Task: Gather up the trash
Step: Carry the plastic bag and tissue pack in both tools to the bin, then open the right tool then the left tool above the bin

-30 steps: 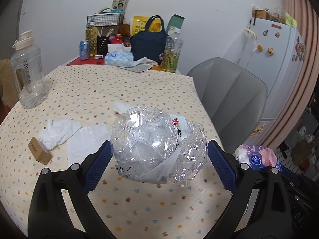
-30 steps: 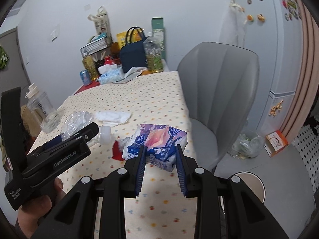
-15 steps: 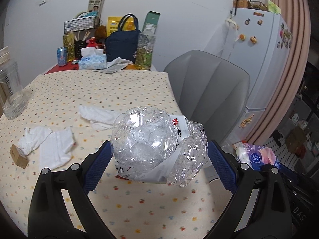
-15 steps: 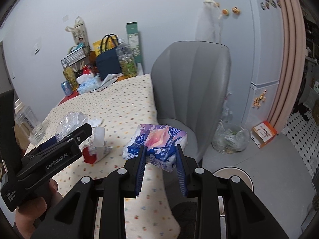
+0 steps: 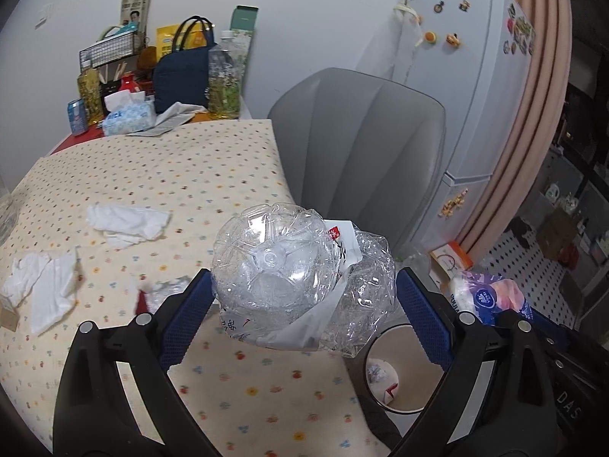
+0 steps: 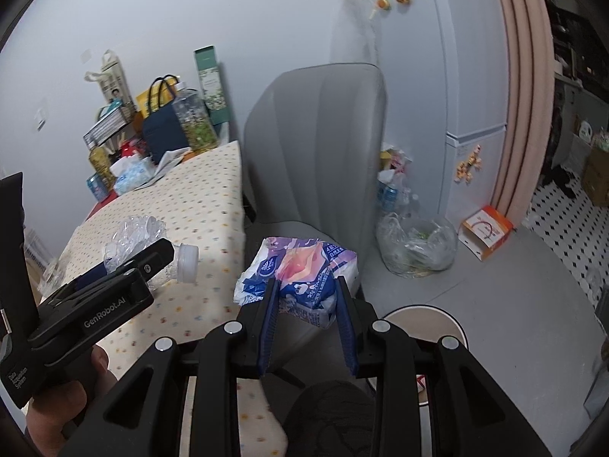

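A crushed clear bottle (image 5: pixel 300 278) is pinched between the blue pads of the left gripper (image 5: pixel 302 304), carried above the near right edge of the table (image 5: pixel 190 175). A purple tissue packet (image 6: pixel 300 274) is clamped in the right gripper (image 6: pixel 306 316), held out past the table in front of the grey chair (image 6: pixel 319 152). A round bin (image 5: pixel 399 373) is seen below on the floor, partly hidden by both loads, with some paper already inside.

Several risks are judged from here. The bottle is thin and slick, and its bulk bulges beyond the pads, so it could be squeezed out sideways if the grip is tightened or jolted. The bin mouth is narrow and largely covered from view, so a release made too early could send the bottle onto the floor or against the rim. Both grippers are close together, and a collision could be caused if both are lowered at once. The white tissues (image 5: pixel 125 221) are left on the table, to the far left, and could be overlooked.
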